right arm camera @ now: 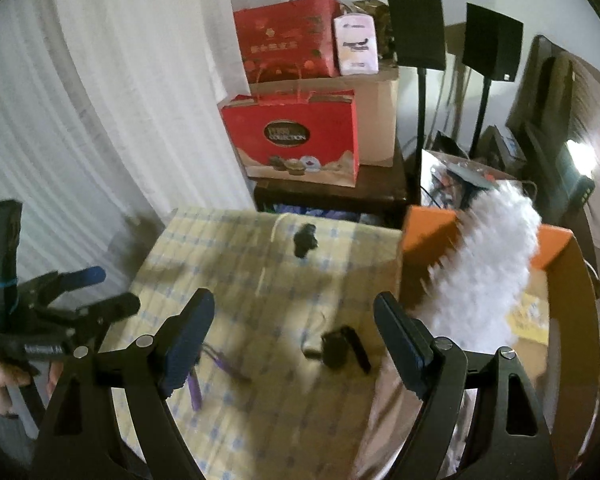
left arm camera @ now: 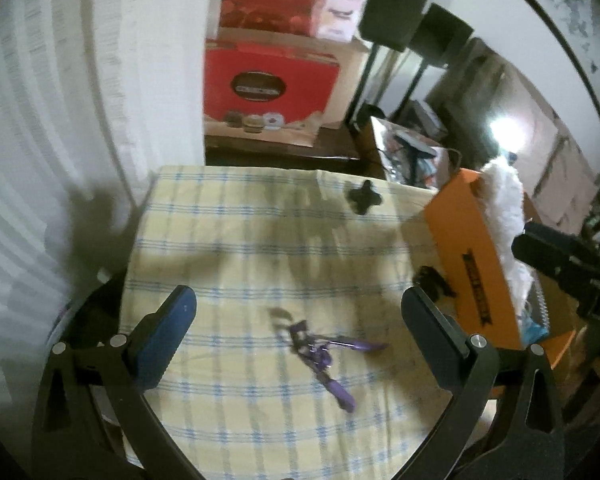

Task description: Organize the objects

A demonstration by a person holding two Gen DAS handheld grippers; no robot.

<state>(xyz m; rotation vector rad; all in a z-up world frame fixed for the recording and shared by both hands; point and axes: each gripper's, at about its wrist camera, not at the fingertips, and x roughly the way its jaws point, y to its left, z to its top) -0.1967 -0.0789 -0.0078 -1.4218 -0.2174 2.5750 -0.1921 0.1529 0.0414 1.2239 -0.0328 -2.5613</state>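
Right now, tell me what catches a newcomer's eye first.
The orange box at the table's right edge, with a fluffy white duster sticking out. Then the purple eyelash curler lying on the checked tablecloth, between the open left gripper's fingers.

The scene is viewed from above and close by both wrist cameras, each aimed forward and down between its own claw fingers. The checked-cloth counter (left arm camera: 260,240), the orange box (left arm camera: 468,264) and the red gift bag (right arm camera: 292,136) are shared.
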